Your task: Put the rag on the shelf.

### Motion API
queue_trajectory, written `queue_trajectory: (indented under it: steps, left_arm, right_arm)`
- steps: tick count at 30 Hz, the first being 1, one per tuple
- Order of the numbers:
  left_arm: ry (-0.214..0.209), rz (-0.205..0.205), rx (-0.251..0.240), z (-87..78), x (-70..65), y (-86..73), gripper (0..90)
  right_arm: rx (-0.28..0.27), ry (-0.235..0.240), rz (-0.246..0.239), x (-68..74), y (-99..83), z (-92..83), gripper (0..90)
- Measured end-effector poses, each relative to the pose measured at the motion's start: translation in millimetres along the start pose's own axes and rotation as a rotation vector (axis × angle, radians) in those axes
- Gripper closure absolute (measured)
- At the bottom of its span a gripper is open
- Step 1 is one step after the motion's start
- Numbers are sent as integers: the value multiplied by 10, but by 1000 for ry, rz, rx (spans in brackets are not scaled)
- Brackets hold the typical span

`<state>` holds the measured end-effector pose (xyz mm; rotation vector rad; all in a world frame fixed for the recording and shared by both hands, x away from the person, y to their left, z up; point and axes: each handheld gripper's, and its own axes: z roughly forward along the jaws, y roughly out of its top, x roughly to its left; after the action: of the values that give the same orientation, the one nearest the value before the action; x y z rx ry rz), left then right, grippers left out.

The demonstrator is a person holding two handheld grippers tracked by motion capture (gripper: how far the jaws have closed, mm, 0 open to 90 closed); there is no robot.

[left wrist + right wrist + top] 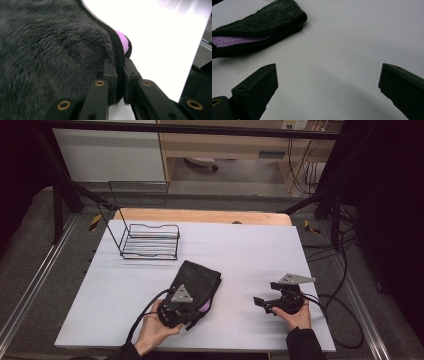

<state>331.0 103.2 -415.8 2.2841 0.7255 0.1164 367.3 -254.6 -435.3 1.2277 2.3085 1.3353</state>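
Left gripper point(120, 96): my jaws are clamped on the hemmed edge of the black fleece cloth with purple lining point(50, 50).
Right gripper point(328, 92): I hold it agape over the bare white table point(352, 37).
Cloth: folded, near the table's front, left of centre.
Progress: grasp done; I judge moving it toward the black wire rack point(150, 241) remains.

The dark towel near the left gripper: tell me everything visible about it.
The towel is black, fluffy fleece with a stitched black edge and a purple inner side showing at the fold. It lies folded on the white table, in front of the wire rack. The left gripper is shut on its hemmed edge. The right gripper, open, is apart from it.
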Motion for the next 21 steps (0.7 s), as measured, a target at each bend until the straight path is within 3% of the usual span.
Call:
queue_trajectory:
  steps: [6, 9, 10, 12, 14, 15, 16, 17, 18, 21]
  left_arm:
    - [3, -21, 0, 130, -45, 20, 807]
    - [15, 8, 4, 45, -41, 1, 745]
    - [27, 14, -3, -14, -33, -9, 588]
    - [49, 10, -27, -152, 19, -44, 487]
    - [110, -40, -61, -363, 196, -149, 433]
    - [110, -40, -61, -363, 196, -149, 436]
    - [128, -64, -64, -418, 286, -198, 434]
    - [165, -129, -57, -481, 473, -305, 434]
    - [165, -129, -57, -481, 473, -305, 434]
    - [151, -232, -41, -469, 688, -463, 445]
  right_arm:
    - [1, 3, -2, 7, 0, -1, 35]
    - [3, 5, -1, 20, 4, 4, 36]
    - [3, 7, -1, 43, 12, 11, 40]
    - [0, 9, -6, 81, 26, 25, 49]
    - [-3, 16, -8, 135, 45, 46, 61]
    - [-7, 20, -6, 168, 56, 64, 68]
    - [-10, 23, -9, 201, 69, 87, 74]
    - [-8, 27, -7, 243, 85, 111, 82]
    - [-2, 27, -10, 284, 101, 139, 87]
    - [4, 38, -12, 406, 146, 244, 107]
